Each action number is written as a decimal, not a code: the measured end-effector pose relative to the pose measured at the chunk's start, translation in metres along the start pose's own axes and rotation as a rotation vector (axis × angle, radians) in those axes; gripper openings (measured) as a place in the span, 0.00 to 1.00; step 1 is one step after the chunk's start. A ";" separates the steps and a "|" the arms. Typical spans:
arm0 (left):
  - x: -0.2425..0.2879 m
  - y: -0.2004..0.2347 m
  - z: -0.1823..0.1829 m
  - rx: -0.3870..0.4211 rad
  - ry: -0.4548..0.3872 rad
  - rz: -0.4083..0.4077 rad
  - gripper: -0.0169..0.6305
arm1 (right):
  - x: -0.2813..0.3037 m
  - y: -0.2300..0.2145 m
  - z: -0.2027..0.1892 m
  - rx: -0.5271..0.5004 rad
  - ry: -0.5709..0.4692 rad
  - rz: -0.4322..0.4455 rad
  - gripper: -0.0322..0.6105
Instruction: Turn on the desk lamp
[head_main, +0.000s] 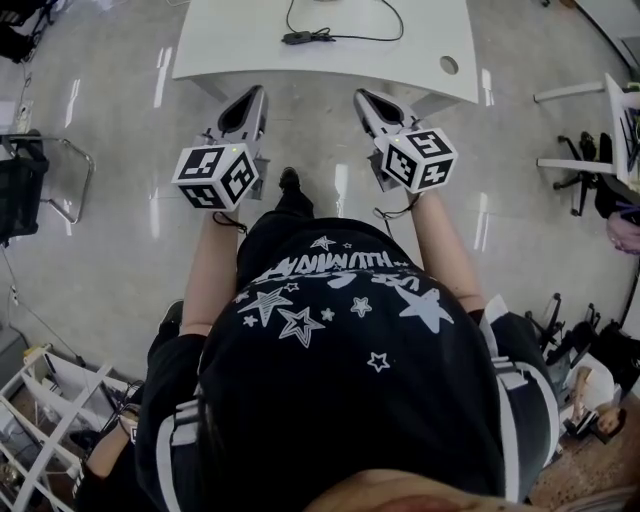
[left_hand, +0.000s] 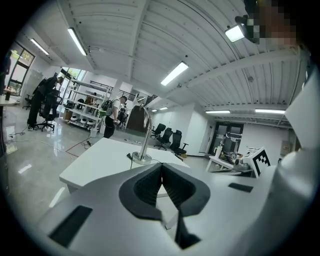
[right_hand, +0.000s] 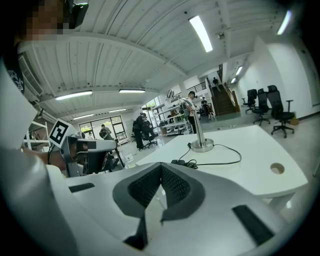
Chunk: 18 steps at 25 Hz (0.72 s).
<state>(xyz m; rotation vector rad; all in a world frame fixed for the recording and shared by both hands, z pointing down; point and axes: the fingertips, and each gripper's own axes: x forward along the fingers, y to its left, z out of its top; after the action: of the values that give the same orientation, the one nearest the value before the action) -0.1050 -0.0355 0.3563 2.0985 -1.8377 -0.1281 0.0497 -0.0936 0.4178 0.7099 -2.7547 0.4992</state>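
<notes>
White desk at top of the head view, desk lamp on it, well ahead. My left gripper and right gripper are both closed, empty. I'd step in, then press that black cord block (probably the switch) with 1 tip.

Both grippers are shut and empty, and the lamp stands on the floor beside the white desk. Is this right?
No. The lamp stands on the white desk, not the floor, as the right gripper view shows. The left gripper and right gripper are indeed shut and empty.
</notes>
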 end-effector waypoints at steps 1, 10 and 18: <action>0.004 0.005 0.002 0.000 0.003 -0.003 0.04 | 0.006 -0.001 0.003 0.002 0.001 -0.003 0.06; 0.033 0.043 0.008 -0.007 0.050 -0.040 0.04 | 0.050 -0.009 0.019 0.008 0.021 -0.030 0.06; 0.057 0.060 0.004 -0.026 0.076 -0.099 0.04 | 0.079 -0.017 0.024 0.025 0.041 -0.053 0.06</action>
<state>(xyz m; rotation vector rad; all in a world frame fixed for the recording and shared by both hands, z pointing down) -0.1539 -0.0975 0.3804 2.1461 -1.6811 -0.0948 -0.0125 -0.1502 0.4262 0.7675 -2.6891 0.5313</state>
